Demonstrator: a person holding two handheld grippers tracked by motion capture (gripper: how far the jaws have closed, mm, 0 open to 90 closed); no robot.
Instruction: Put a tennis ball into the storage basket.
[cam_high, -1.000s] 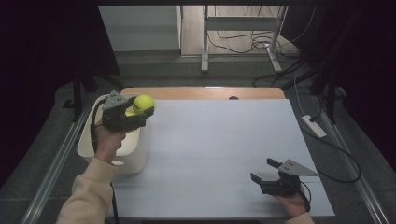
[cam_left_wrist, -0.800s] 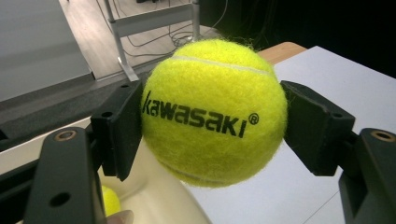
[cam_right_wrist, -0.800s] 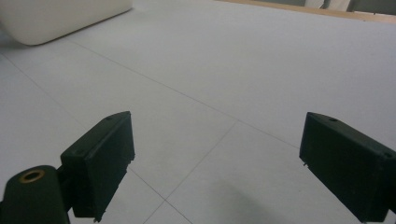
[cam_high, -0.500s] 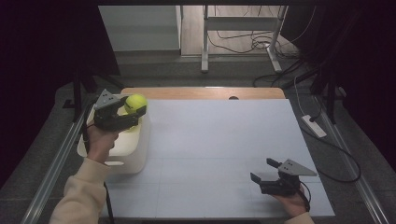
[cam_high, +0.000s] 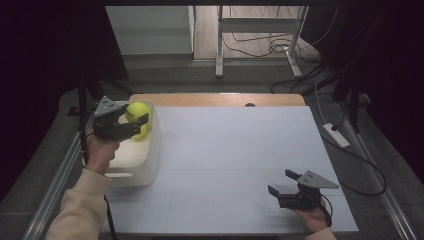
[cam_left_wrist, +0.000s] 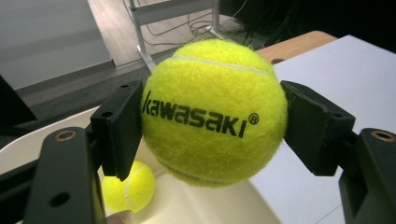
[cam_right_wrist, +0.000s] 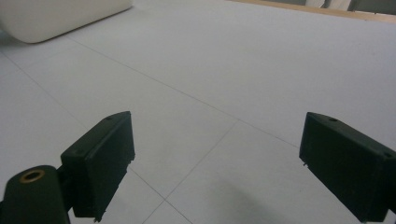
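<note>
My left gripper (cam_high: 134, 122) is shut on a yellow tennis ball (cam_high: 138, 119) and holds it over the white bin (cam_high: 142, 167) at the table's left edge. In the left gripper view the ball (cam_left_wrist: 214, 112), printed "kawasaki", sits squeezed between both jaws of that gripper (cam_left_wrist: 212, 128). A second yellow tennis ball (cam_left_wrist: 128, 189) lies inside the bin (cam_left_wrist: 212, 205) below it. My right gripper (cam_high: 282, 187) rests near the front right of the table, open, with nothing between its jaws. In the right gripper view, bare table lies ahead of the right gripper (cam_right_wrist: 215, 161).
The white table surface (cam_high: 235, 150) stretches between the two hands, with a wooden strip (cam_high: 220, 99) along its far edge. A white power strip (cam_high: 336, 135) lies on the floor to the right. The bin's corner (cam_right_wrist: 56, 16) shows far off in the right gripper view.
My left hand has carried the tennis ball leftward and down, from above the bin's right rim to over its inside. The right gripper has stayed put.
</note>
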